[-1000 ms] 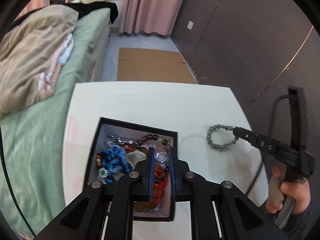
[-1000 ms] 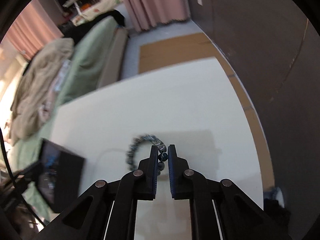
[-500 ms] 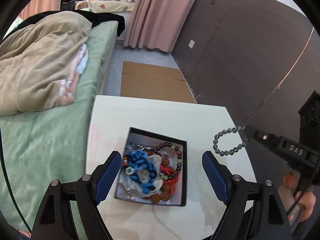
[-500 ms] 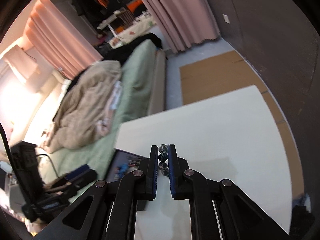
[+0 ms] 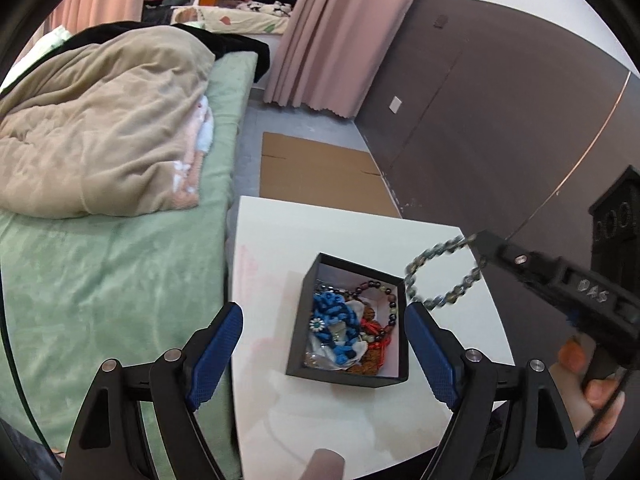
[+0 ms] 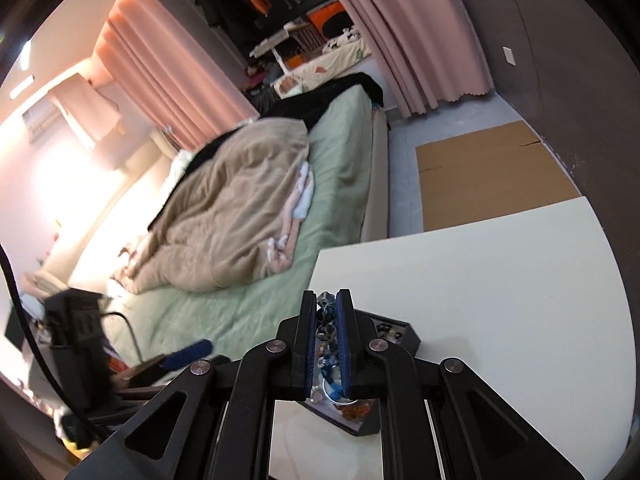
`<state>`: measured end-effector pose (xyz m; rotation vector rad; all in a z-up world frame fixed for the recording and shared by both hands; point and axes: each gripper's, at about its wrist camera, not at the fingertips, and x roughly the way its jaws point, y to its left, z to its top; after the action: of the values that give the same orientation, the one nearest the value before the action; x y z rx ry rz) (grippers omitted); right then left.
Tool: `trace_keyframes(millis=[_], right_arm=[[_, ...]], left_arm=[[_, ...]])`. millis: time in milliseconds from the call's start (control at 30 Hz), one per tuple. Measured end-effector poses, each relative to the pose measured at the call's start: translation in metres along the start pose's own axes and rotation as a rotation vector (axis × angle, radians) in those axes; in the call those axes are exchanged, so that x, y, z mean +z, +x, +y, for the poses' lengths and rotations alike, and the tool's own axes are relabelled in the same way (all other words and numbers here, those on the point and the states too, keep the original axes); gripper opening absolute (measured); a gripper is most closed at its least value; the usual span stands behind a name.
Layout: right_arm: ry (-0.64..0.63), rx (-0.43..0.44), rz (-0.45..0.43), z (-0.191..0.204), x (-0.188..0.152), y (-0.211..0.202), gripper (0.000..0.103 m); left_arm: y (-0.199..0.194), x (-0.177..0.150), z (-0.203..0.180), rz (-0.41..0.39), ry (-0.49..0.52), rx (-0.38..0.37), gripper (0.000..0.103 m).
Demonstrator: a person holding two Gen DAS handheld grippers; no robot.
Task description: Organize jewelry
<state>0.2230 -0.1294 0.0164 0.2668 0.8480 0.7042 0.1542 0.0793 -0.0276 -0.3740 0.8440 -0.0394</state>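
Note:
A black jewelry box sits on the white table and holds blue, red and dark beaded pieces. My left gripper is wide open and empty, raised above the box's near side. My right gripper is shut on a grey beaded bracelet, which hangs in the air just right of the box's far right corner. In the right wrist view the beads sit between the shut pads, with the box below.
A bed with a green sheet and a beige blanket runs along the table's left edge. Flat cardboard lies on the floor beyond the table. A dark wall stands to the right.
My left gripper opened wide and rose away from the box. My right gripper lifted the bracelet off the table and carried it left toward the box.

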Motion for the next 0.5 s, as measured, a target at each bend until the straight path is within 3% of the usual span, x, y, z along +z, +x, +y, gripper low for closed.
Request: trace_keyframes(millis=[33,67,100,167,367,500], right_arm=[[-0.014,-0.043,0.026,0.006,0.0,0.009,0.012],[-0.019,-0.068,0.045,0.009,-0.001,0.013,0.018],[-0.025,-0.085,0.072,0.012,-0.001,0.018,0.035],[-0.029,-0.102,0.092,0.013,-0.002,0.017,0.056],[-0.031,-0.114,0.083,0.016,-0.005,-0.014,0.058],[-0.015,-0.122,0.082,0.013,-0.012,-0.033,0.066]], left_arm=[[-0.001,0.0,0.001,0.0,-0.001,0.002,0.083],[-0.003,0.0,0.003,0.001,-0.002,0.003,0.083],[-0.004,-0.001,0.004,0.0,-0.002,0.003,0.083],[-0.007,-0.001,0.005,-0.004,0.001,0.001,0.083],[-0.013,-0.004,0.002,-0.022,-0.005,-0.016,0.083],[-0.017,-0.006,-0.006,-0.026,0.01,-0.012,0.083]])
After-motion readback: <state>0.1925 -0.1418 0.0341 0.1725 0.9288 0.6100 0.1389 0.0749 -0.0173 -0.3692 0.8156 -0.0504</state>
